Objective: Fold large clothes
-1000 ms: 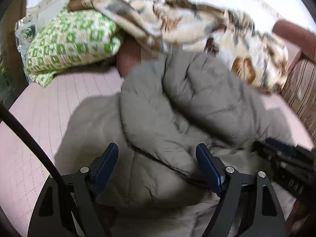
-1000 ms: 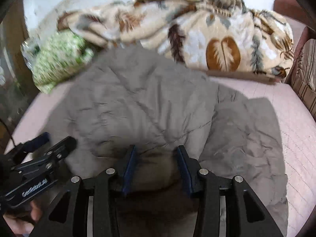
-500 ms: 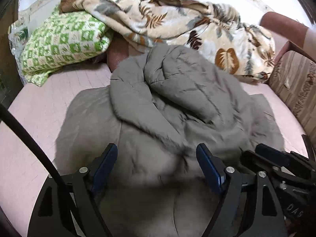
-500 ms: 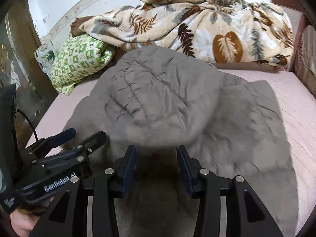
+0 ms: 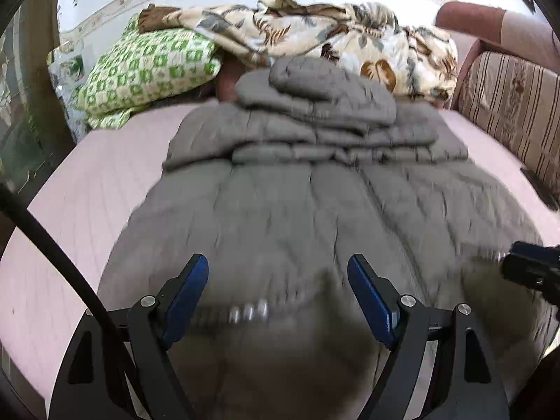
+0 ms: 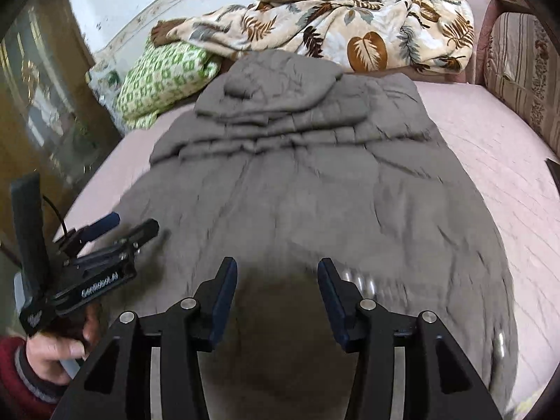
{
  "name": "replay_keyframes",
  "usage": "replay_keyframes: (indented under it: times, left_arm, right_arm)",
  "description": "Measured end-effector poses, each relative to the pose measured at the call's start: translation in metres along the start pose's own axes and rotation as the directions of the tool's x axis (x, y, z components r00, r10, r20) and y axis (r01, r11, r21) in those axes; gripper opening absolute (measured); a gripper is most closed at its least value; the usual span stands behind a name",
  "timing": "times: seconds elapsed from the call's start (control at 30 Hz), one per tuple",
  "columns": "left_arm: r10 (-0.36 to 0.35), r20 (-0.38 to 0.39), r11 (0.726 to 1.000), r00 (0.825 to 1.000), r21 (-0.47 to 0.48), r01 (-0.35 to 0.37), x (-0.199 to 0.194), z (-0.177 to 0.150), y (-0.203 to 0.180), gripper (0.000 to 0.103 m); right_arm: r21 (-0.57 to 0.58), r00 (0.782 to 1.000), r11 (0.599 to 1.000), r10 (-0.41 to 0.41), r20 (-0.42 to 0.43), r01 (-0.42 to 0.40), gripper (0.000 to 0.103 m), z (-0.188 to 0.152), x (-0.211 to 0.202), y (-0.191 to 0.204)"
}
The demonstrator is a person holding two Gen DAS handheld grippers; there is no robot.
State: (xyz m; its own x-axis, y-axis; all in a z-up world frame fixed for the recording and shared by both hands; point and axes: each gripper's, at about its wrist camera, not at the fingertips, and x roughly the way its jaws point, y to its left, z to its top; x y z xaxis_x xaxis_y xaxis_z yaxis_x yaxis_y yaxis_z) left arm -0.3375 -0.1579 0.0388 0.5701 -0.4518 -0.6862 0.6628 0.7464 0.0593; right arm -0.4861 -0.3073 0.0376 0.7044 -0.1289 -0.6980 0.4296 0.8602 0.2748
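Jacket (image 6: 315, 192) spread flat, pink bed (image 6: 490, 161) bare right; near hem blurred.

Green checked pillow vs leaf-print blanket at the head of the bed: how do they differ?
The pillow carries a small green and white check; the blanket has large brown and grey leaves on cream. The pillow is a compact plump block on the left; the blanket is a loose crumpled heap spreading across to the right. The blanket's edge drapes over the pillow's top. Both lie behind the grey coat, by the wall.
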Motion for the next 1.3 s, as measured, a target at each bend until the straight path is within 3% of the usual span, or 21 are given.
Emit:
replay_keyframes:
  times: [0.3,0.53,0.87,1.3]
  left_arm:
    - [0.035,-0.047,0.999,0.998,-0.026,-0.036,-0.003,-0.036,-0.003,0.081]
    - [0.077,-0.02,0.997,0.997,0.005,-0.077,-0.007,-0.044,-0.011,0.081]
    - [0.096,-0.006,0.995,0.995,0.024,-0.096,-0.01,-0.049,-0.016,0.081]
    - [0.081,-0.028,0.997,0.996,0.019,-0.081,-0.006,-0.053,-0.013,0.086]
  right_arm:
    - [-0.039,0.998,0.998,-0.055,0.028,0.056,0.06,-0.036,-0.031,-0.014]
    - [0.037,0.998,0.999,-0.011,0.069,0.009,0.062,-0.032,-0.044,-0.033]
    - [-0.065,0.996,0.998,-0.015,0.092,0.021,0.063,-0.034,-0.048,-0.01]
    - [-0.046,0.996,0.999,-0.014,0.089,0.018,0.064,-0.036,-0.048,-0.014]
